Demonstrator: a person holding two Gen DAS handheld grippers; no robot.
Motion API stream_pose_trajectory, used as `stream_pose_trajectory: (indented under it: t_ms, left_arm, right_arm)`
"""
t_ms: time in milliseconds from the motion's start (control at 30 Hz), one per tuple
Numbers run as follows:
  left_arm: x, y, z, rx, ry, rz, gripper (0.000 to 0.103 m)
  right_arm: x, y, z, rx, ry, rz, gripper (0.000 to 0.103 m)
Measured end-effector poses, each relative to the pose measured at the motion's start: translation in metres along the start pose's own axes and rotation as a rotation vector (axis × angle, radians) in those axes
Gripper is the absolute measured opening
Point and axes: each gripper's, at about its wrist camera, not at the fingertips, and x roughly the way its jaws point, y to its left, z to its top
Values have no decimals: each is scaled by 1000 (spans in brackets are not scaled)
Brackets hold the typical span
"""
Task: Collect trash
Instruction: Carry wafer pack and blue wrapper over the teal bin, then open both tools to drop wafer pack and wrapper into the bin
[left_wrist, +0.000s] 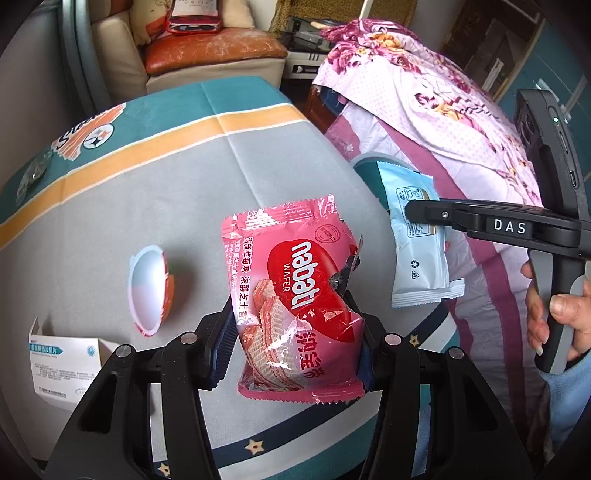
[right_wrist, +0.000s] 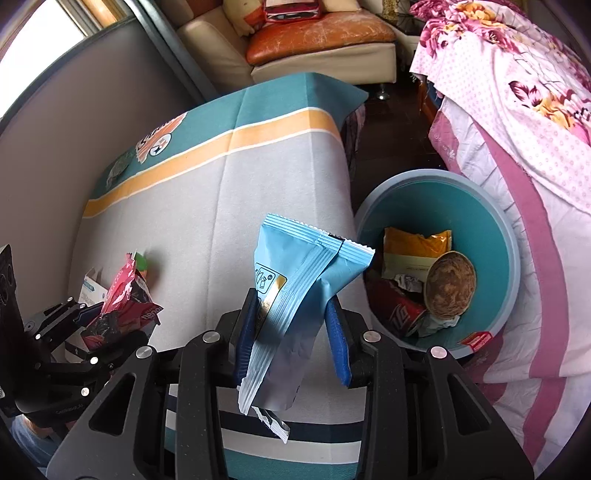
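**Trash wrappers held above the table**

Pink crinkled Nabati wafer wrapper (left_wrist: 295, 295) is clamped between the left gripper (left_wrist: 295, 328) fingers, lifted above the grey, teal and orange tablecloth (left_wrist: 147, 184). Light blue foil sachet (right_wrist: 295, 295) is pinched by the right gripper (right_wrist: 291, 332), near the round teal waste bin (right_wrist: 509, 258) holding discarded packaging. A white peel-off lid (left_wrist: 149, 288) and white cardboard box (left_wrist: 62, 365) lie on the cloth.
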Motion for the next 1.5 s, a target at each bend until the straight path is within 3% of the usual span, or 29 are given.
stream_pose_trajectory:
  t_ms: [467, 800, 1033, 1133, 1200, 1300, 1500]
  left_arm:
    - [57, -88, 79, 97, 27, -24, 54]
    - [93, -131, 110, 146, 46, -48, 55]
    - [106, -138, 121, 144, 54, -65, 55]
    - [108, -137, 123, 137, 48, -57, 69]
    - [108, -136, 124, 136, 33, -36, 83]
    - [107, -133, 125, 136, 23, -21, 89]
    - [106, -125, 123, 118, 24, -20, 90]
  right_arm:
    - [-37, -111, 21, 107, -93, -77, 34]
    - [-37, -145, 29, 130, -89, -115, 34]
    - [-31, -153, 35, 125, -69, -140, 34]
    - [-27, -153, 38, 119, -58, -144, 34]
    - [-25, -154, 40, 118, -54, -146, 34]
    - [-22, -153, 43, 118, -50, -148, 34]
    - [-19, -153, 45, 119, -41, -157, 34]
